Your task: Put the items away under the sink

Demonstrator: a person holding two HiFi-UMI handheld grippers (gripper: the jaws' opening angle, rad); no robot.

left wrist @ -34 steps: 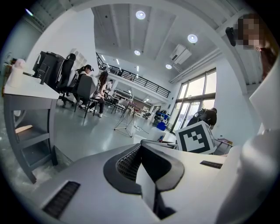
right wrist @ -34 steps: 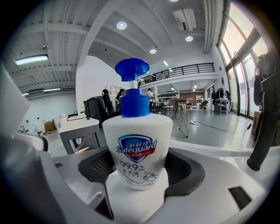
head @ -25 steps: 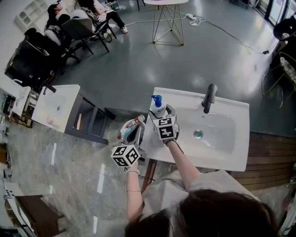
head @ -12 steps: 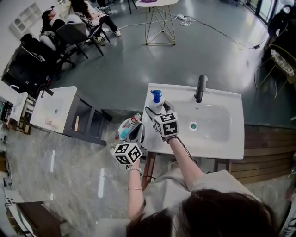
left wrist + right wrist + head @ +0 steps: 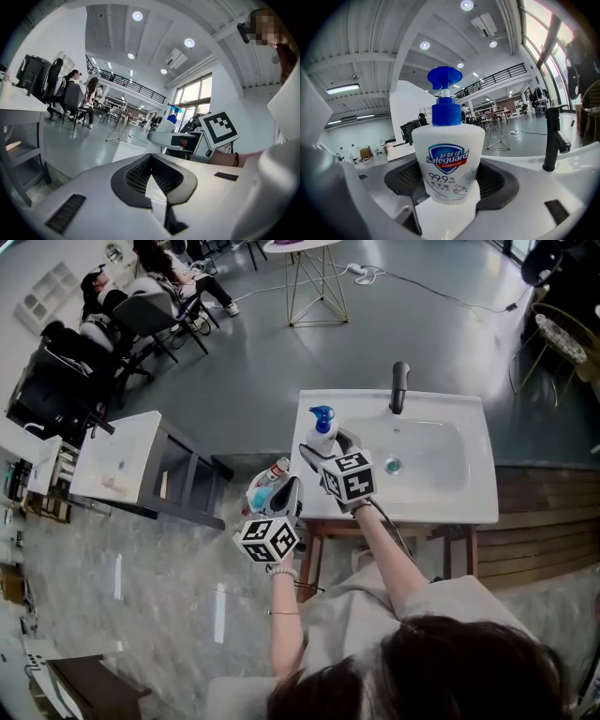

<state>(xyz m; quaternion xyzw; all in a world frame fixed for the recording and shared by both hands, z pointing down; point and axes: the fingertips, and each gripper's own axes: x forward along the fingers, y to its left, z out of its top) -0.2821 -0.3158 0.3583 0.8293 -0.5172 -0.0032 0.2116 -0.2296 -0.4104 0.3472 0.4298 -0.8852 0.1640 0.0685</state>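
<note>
A white soap bottle (image 5: 323, 434) with a blue pump stands at the left rim of the white sink (image 5: 473, 507). My right gripper (image 5: 326, 447) is shut on the soap bottle (image 5: 449, 159), with a pad against each side. Left of the sink, over the floor, my left gripper (image 5: 284, 491) is shut on the top of a clear plastic bag (image 5: 265, 491). The bag holds a red-capped bottle and something blue. In the left gripper view the pads (image 5: 136, 176) meet at their tips and the bag's contents are hidden.
A black faucet (image 5: 399, 385) rises at the sink's back edge. The sink's frame and legs (image 5: 312, 559) show below its front-left corner. A white cabinet (image 5: 117, 456) with open shelves stands to the left. People sit on chairs (image 5: 141, 301) at the far left.
The head view has shifted, so the sink now sits higher and further left in it. Both grippers keep their holds and their places beside the sink's left end.
</note>
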